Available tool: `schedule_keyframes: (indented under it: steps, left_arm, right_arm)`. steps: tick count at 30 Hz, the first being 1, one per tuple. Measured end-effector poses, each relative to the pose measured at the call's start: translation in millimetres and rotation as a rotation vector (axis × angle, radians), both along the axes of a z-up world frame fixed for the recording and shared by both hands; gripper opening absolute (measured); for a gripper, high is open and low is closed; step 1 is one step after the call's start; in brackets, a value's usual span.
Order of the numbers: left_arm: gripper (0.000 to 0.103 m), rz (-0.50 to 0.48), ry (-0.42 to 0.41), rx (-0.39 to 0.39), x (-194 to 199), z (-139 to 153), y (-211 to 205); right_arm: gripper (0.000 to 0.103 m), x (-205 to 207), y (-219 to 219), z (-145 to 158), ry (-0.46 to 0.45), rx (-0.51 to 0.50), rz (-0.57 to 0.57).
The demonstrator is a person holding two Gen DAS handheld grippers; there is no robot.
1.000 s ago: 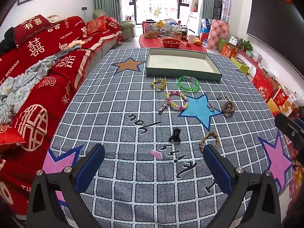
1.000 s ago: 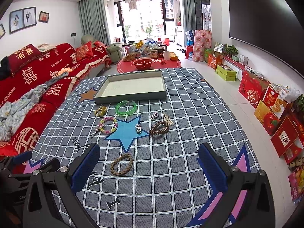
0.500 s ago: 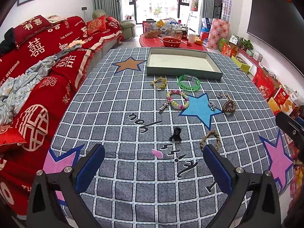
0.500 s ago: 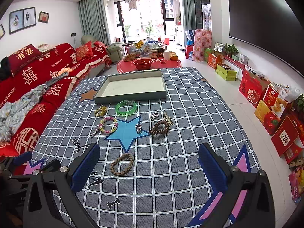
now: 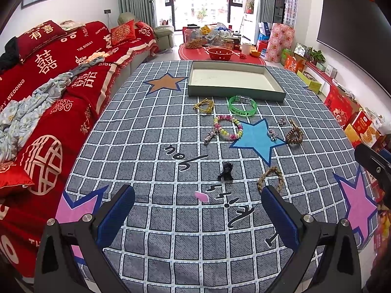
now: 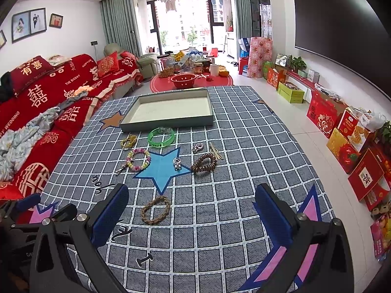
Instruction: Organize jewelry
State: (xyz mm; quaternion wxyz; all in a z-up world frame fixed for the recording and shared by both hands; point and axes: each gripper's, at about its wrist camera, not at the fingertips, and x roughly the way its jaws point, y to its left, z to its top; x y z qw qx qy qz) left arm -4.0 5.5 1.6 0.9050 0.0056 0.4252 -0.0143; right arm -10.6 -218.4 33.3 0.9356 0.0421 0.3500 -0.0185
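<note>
Jewelry lies scattered on a grey checked tablecloth (image 5: 151, 161) in front of an empty grey-green tray (image 5: 234, 79) (image 6: 171, 108). There is a green bangle (image 5: 242, 104) (image 6: 161, 137), a pastel bead bracelet (image 5: 228, 127) (image 6: 138, 159), a yellow cord piece (image 5: 204, 105), a brown bead bracelet (image 5: 294, 135) (image 6: 204, 163), a braided rope bracelet (image 5: 270, 177) (image 6: 155, 209), small silver charms (image 5: 272, 134), a black clip (image 5: 226, 172) and a pink bit (image 5: 201, 196). My left gripper (image 5: 198, 207) is open above the near cloth. My right gripper (image 6: 191, 207) is open, with the rope bracelet lying between its fingers' lines, below them.
A red-covered sofa (image 5: 48, 85) with rumpled bedding runs along the table's left side. Gift boxes (image 6: 342, 131) line the floor on the right under a wall screen. A red round mat with a red basin (image 6: 183, 80) and jars lies beyond the table.
Nothing has visibly moved; both grippers stay open and hover in nearly the same place.
</note>
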Motion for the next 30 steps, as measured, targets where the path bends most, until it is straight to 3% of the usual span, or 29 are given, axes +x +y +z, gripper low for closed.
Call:
schedule_keyframes:
  steps: [30]
  left_arm:
    - [0.103,-0.002,0.001,0.011,-4.3,0.3,-0.6]
  right_arm:
    - [0.103,0.9,1.7,-0.1,0.006,-0.001,0.0]
